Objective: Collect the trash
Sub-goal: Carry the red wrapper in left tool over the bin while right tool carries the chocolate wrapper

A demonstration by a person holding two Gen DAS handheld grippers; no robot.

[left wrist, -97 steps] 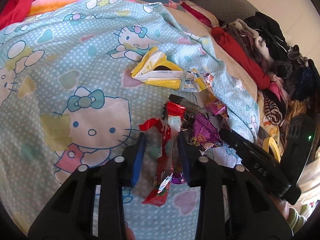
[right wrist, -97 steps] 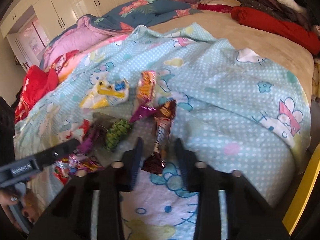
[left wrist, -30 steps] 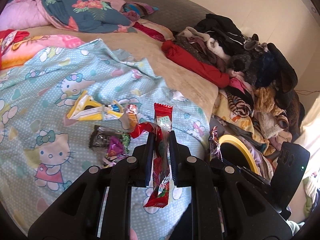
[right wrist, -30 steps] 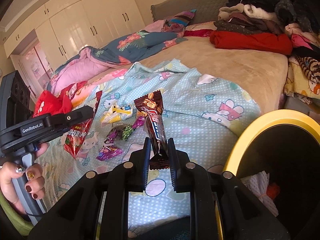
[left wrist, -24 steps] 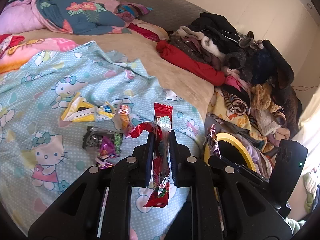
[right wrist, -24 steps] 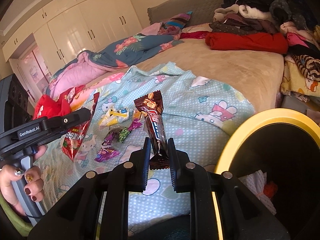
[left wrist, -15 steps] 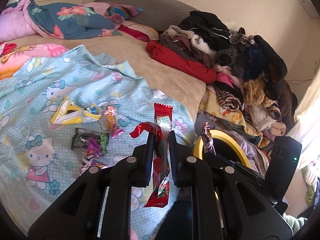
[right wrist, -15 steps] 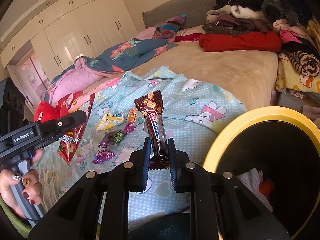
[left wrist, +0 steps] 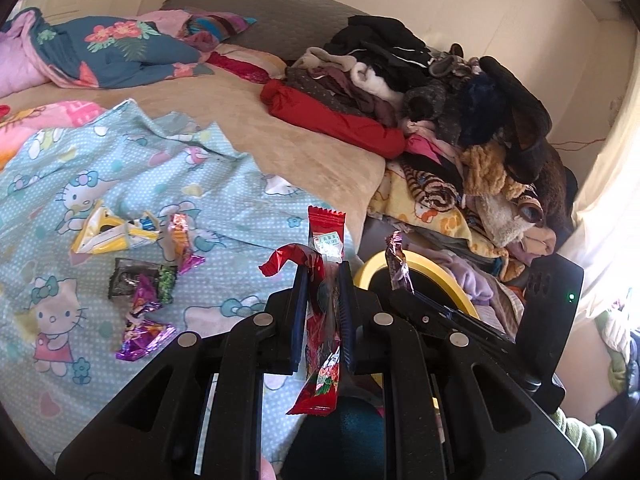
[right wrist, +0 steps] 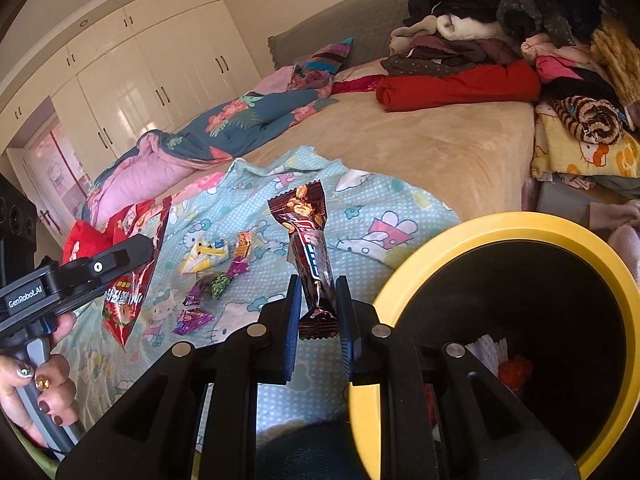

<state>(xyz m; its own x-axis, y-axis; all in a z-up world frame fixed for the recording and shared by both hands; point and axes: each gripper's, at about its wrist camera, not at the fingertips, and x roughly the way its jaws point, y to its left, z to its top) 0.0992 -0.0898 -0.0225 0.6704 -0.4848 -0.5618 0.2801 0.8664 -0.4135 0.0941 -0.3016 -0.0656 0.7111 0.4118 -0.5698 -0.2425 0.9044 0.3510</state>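
Note:
My left gripper (left wrist: pixel 323 280) is shut on a red snack wrapper (left wrist: pixel 325 240), held up over the bed's edge; the wrapper also shows in the right wrist view (right wrist: pixel 128 280). My right gripper (right wrist: pixel 316 292) is shut on a brown chocolate bar wrapper (right wrist: pixel 306 236), held just left of the yellow-rimmed bin (right wrist: pixel 440 252). The bin's rim (left wrist: pixel 424 268) also shows in the left wrist view, behind the right gripper. Several wrappers stay on the Hello Kitty sheet: a yellow packet (left wrist: pixel 108 234), an orange one (left wrist: pixel 180 236), a dark green one (left wrist: pixel 140 278) and a purple one (left wrist: pixel 144 336).
The bin holds white paper (right wrist: pixel 486 350) and something red (right wrist: pixel 516 368). A heap of clothes (left wrist: pixel 440 100) lies on the bed's far right. A flowered quilt (left wrist: pixel 100 48) lies at the head. White wardrobes (right wrist: pixel 132 80) stand behind.
Both grippers closed on their wrappers, lifted them off the sheet and moved right toward the bin. The bin's opening now fills more of the right wrist view.

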